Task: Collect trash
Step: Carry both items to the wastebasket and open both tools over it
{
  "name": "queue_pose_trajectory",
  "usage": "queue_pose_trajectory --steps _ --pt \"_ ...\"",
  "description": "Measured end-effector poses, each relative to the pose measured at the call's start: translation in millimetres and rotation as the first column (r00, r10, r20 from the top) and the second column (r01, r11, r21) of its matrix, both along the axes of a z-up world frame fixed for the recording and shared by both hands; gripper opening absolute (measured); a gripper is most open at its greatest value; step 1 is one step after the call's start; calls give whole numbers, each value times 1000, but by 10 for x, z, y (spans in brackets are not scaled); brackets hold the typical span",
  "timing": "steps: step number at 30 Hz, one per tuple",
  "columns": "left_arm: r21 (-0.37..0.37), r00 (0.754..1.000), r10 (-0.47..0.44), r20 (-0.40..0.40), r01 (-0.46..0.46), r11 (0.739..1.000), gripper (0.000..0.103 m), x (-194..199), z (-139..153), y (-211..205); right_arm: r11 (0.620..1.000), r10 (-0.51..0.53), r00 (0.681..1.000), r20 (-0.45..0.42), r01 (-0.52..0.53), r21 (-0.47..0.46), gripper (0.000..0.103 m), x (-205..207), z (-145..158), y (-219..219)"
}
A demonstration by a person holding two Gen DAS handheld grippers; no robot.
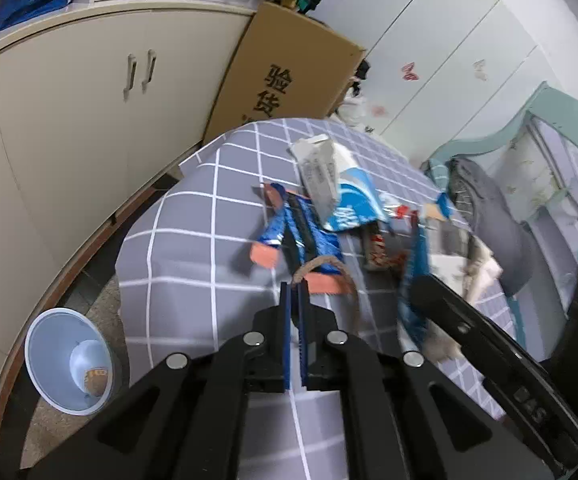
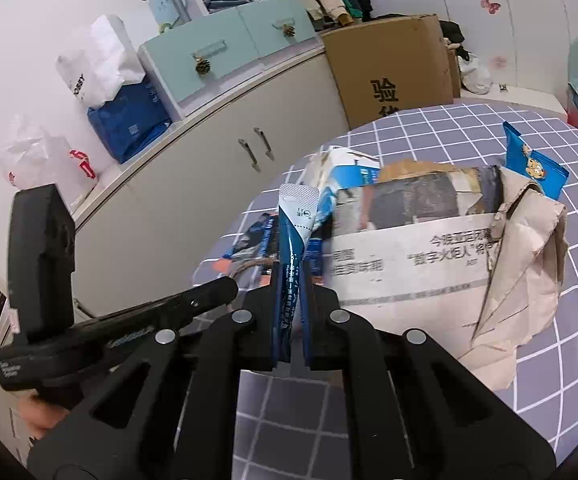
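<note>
Bed [image 1: 193,216] w/ grey, white-checked sheet fills the middle of the room; cream cabinets [image 1: 69,128] and a leaning cardboard box [image 1: 289,76] stand behind it. Trash lies in a loose pile on the sheet. Largest piece: crumpled newspaper w/ brown paper [image 2: 429,256], on the right side of the pile. Next to it, a white-and-blue carton [image 1: 329,184], tilted, resting on other scraps. Blue and orange wrappers [image 1: 289,236] lie flat, nearer the bed's foot. Pale blue bin [image 1: 67,360] sits on the floor by the bed corner, something small at its bottom. Left gripper [image 1: 293,286] is pressed together on a brown twine loop [image 1: 321,266] at the edge of the wrappers. Right gripper [image 2: 291,280] pinches a slim blue-and-silver sachet [image 2: 295,220], which stands upright betw. the fingers, above the sheet, just in front of the newspaper.
</note>
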State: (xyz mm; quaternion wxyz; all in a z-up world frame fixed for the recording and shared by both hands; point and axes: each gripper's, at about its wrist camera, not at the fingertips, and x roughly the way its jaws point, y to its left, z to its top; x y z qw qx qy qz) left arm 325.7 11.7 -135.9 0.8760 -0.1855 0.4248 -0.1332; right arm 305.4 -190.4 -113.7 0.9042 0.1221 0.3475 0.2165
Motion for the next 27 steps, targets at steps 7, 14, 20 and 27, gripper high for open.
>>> queue_pose_trajectory --steps 7,14,20,27 --pt "-53 997 -18 75 22 998 3 -439 192 210 999 45 999 24 -45 -2 8 -235 162 176" --pt "-24 986 101 133 -98 995 3 -996 284 928 989 149 987 52 -148 -29 8 -541 290 745" --pt "45 963 255 81 -260 965 3 -1240 31 1646 956 286 958 15 -284 -79 8 -674 107 1615" --pt "153 920 389 -48 -378 913 3 -1182 -550 2353 917 375 925 -66 -380 -123 8 -687 -432 2492"
